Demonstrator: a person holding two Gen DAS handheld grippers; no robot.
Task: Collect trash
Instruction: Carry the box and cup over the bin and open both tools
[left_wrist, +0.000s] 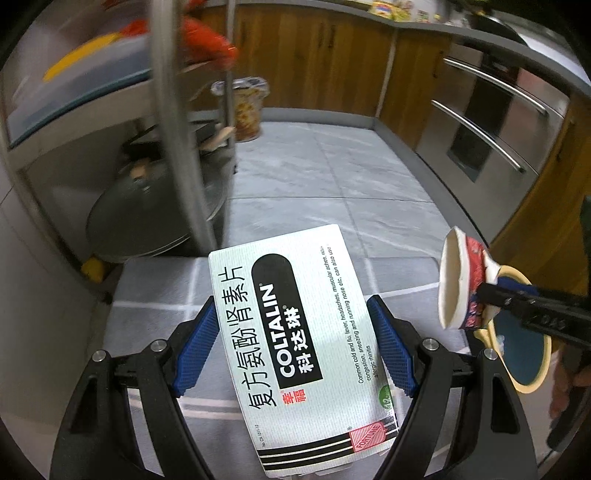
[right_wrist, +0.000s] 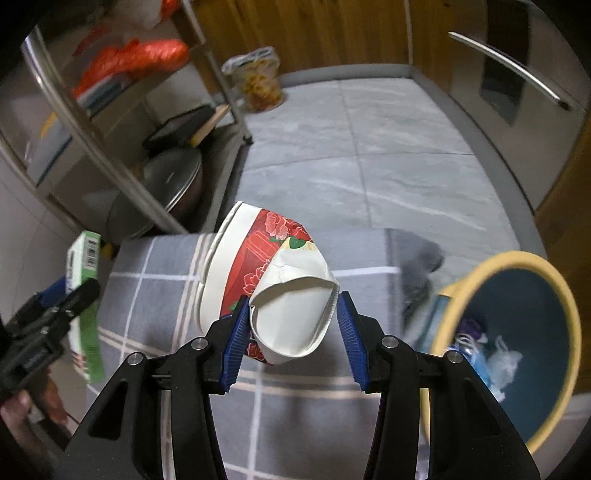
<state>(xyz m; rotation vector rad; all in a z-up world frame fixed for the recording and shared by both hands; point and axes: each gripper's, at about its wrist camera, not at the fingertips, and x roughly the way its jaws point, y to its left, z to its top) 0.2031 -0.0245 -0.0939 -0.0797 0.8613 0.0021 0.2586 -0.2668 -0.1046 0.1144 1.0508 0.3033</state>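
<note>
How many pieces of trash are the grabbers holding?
2. The left gripper holds a medicine box; the right gripper holds a crushed paper cup. More trash lies in the bin.

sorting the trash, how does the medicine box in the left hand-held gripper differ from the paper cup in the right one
The medicine box is flat, rectangular and undamaged; the paper cup is round and crushed, its base dented.
The box is white with black lettering and a green side; the cup is red and floral outside, white inside.
The box fills wide jaws; the cup sits in narrower ones.
Both are held above the grey checked cloth, near the yellow-rimmed bin.
</note>
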